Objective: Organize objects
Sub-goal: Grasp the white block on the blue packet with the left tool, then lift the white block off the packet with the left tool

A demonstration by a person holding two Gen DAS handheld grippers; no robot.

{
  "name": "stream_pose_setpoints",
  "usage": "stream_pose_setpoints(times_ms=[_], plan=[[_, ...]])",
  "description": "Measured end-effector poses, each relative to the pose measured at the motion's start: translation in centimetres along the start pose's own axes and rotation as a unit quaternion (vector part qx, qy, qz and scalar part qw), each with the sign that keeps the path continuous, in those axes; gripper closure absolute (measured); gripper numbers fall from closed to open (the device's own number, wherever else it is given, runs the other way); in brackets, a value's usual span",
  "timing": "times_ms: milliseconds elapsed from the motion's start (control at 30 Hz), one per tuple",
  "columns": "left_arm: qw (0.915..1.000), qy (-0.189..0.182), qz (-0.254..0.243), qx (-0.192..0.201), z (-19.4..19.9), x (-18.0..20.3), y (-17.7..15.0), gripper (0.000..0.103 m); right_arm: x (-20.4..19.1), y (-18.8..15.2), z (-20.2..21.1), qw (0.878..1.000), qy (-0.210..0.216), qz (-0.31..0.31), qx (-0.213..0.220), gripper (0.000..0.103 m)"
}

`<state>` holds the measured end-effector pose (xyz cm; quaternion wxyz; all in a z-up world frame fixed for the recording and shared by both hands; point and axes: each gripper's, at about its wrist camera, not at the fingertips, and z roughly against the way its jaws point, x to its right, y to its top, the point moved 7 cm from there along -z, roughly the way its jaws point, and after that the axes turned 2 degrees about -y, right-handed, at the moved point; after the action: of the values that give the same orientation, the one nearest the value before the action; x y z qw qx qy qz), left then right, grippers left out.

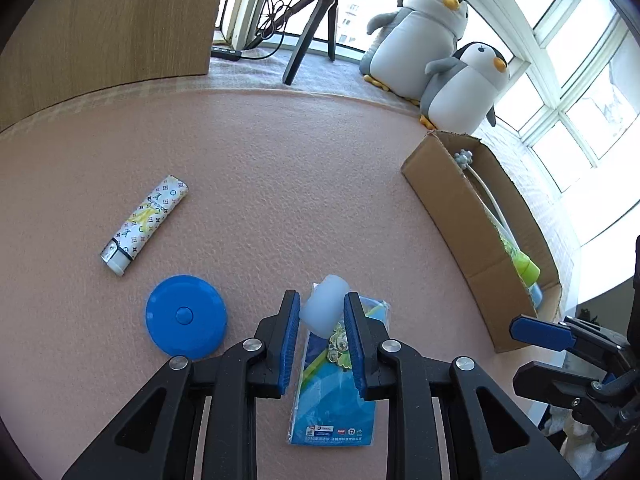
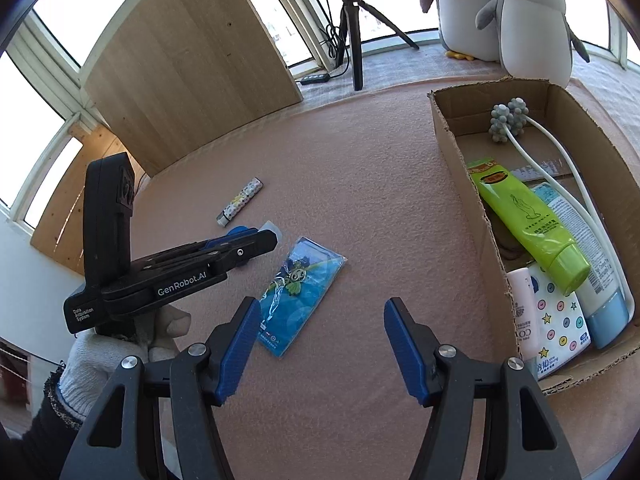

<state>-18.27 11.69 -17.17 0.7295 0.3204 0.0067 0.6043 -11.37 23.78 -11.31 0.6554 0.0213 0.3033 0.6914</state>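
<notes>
1. The left gripper point(image 1: 322, 312) is closed on a pale translucent block point(image 1: 323, 306), held just above a blue packet point(image 1: 334, 384) lying flat on the table point(image 1: 280, 180).
2. A gloved hand point(image 2: 120, 340) holds that gripper level and low.
3. The right gripper point(image 2: 320, 344) is spread wide with nothing in it.
4. A blue disc point(image 1: 186, 316) and a patterned lighter point(image 1: 144, 224) lie toward the table's left side.
5. The cardboard box point(image 2: 464, 184) sits at the right edge; the table's middle is bare.

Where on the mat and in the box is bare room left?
Bare mat: the wide stretch between the lighter and the cardboard box, and beyond toward the wooden board. Inside the box, only the far end by the massager. Crowded: around the left tongs and the box's near end.
</notes>
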Motion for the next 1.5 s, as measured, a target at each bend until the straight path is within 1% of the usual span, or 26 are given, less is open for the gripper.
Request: stream_pose_setpoints(times_ms=[133, 233, 433, 567, 700, 767, 800, 933, 1000, 1067, 1300, 1500], plan=[[0.9995, 0.022, 0.014, 0.017, 2.1, -2.6, 0.8, 0.078, -0.7, 0.1, -0.2, 1.000, 0.001, 0.007, 0.002, 0.043], [0.9983, 0.048, 0.025, 0.023, 3.5, -4.9, 0.5, 0.078, -1.3, 0.5, -0.3, 1.000, 0.002, 0.013, 0.006, 0.043], [0.9946, 0.088, 0.049, 0.027, 6.2, -9.9, -1.3, 0.078, -2.7, 1.9, -0.9, 1.000, 0.006, 0.028, 0.010, 0.043], [0.9928, 0.098, 0.065, 0.025, 7.2, -11.9, -3.1, 0.078, -3.8, 2.8, -2.1, 0.999, 0.010, 0.038, 0.001, 0.043], [0.9925, 0.098, 0.069, 0.023, 7.5, -12.2, -4.5, 0.078, -4.4, 2.9, -3.7, 0.999, 0.012, 0.037, -0.015, 0.043], [0.9925, 0.098, 0.070, 0.022, 7.6, -12.1, -5.4, 0.078, -4.3, 2.6, -4.6, 0.999, 0.003, 0.031, -0.027, 0.043], [0.9926, 0.097, 0.070, 0.019, 7.6, -12.0, -5.7, 0.078, -4.0, 2.4, -5.0, 0.999, -0.007, 0.024, -0.035, 0.043], [0.9930, 0.094, 0.070, 0.015, 7.4, -11.6, -6.8, 0.078, -3.0, 1.3, -6.7, 0.997, -0.021, -0.015, -0.071, 0.043], [0.9931, 0.091, 0.072, 0.016, 7.4, -11.5, -7.0, 0.078, -2.7, 0.9, -7.3, 0.996, -0.018, -0.030, -0.085, 0.043], [0.9933, 0.088, 0.073, 0.016, 7.5, -11.4, -7.2, 0.078, -2.7, 0.7, -7.8, 0.995, -0.013, -0.040, -0.091, 0.043], [0.9932, 0.089, 0.073, 0.014, 7.9, -11.9, -7.6, 0.078, -2.4, 0.1, -9.2, 0.991, -0.014, -0.067, -0.116, 0.043], [0.9929, 0.091, 0.075, 0.013, 8.4, -12.7, -8.0, 0.078, -2.5, 0.1, -10.3, 0.989, -0.024, -0.067, -0.127, 0.043]])
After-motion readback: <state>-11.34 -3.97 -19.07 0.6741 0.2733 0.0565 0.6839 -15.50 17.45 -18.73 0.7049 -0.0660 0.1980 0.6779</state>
